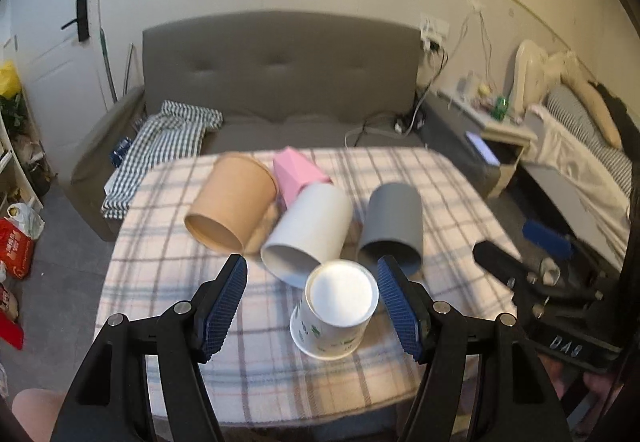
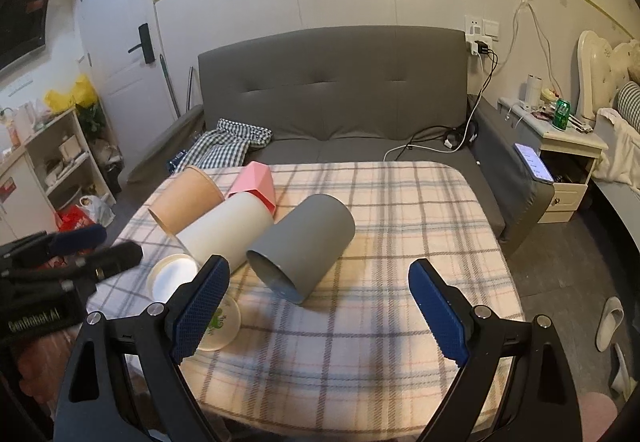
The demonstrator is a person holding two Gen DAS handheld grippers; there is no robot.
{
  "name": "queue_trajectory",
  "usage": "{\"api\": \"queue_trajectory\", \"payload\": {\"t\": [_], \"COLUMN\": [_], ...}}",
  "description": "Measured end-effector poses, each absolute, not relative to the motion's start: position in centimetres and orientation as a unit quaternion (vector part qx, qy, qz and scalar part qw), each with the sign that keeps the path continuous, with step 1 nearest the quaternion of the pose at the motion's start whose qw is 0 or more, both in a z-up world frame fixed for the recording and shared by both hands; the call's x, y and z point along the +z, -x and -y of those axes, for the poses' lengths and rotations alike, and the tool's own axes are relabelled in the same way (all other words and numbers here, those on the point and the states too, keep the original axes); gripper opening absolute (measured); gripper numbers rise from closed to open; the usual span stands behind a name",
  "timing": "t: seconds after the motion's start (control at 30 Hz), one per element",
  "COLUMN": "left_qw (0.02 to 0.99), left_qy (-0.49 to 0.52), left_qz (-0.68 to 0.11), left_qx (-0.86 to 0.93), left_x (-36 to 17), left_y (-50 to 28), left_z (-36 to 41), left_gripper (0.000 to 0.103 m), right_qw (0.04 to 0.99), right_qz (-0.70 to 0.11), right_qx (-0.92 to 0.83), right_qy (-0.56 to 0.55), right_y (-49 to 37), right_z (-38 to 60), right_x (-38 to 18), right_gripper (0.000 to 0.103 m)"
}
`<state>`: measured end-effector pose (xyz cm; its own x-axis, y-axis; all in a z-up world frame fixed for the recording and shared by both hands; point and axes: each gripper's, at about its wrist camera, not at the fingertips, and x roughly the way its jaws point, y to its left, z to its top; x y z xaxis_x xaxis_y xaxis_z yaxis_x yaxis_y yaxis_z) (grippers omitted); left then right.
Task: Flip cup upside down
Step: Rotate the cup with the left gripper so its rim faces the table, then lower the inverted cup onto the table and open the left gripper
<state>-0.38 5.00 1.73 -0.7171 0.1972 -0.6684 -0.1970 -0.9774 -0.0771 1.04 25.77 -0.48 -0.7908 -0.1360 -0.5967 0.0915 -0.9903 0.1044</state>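
A plaid tablecloth (image 2: 400, 242) covers the table; far left on it lie a brown paper tub (image 2: 186, 198), a white cylinder (image 2: 228, 230) and a pink box (image 2: 256, 182) packed close together, with a grey cylinder (image 2: 304, 246) on its side just right of the white one. Beyond the table stands a grey sofa (image 2: 340, 102) carrying a checked cloth (image 2: 228, 146) at its left end and cables (image 2: 436, 146) at its right. Far right: a nightstand (image 2: 568, 150) with a green can (image 2: 562, 114); far left: a white door (image 2: 120, 54) and shelves (image 2: 60, 154).
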Motion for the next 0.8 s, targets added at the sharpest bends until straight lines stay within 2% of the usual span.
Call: {"api": "queue_trajectory", "payload": {"t": [0.5,0.57,0.6,0.63,0.7,0.8], "left_qw": [0.094,0.086,0.077,0.067,0.055,0.042], "left_qy": [0.311,0.306,0.305,0.303,0.299,0.311], "left_qz": [0.017,0.017,0.017,0.019,0.028,0.031], "left_qx": [0.945,0.948,0.949,0.951,0.952,0.949], "left_x": [1.9,1.7,1.6,1.5,1.3,0.8], "left_y": [-4.0,-4.7,-4.9,-5.3,-5.8,-5.7], "left_z": [-2.4,-2.1,-1.9,-1.6,-1.0,-0.3], "left_gripper": [0.07,0.075,0.086,0.09,0.09,0.09], "right_qw": [0.067,0.071,0.071,0.071,0.072,0.071], "right_qz": [0.012,0.003,-0.001,-0.004,-0.009,-0.014], "right_qx": [-0.953,-0.955,-0.955,-0.956,-0.957,-0.956], "right_qy": [-0.295,-0.289,-0.287,-0.285,-0.28,-0.284], "right_y": [-6.0,-6.8,-7.0,-7.2,-7.6,-7.4], "right_z": [-23.3,-22.8,-22.5,-22.2,-21.8,-21.4], "right_x": [1.0,1.0,1.0,1.0,0.8,0.4], "right_gripper": [0.092,0.092,0.095,0.097,0.101,0.102]}}
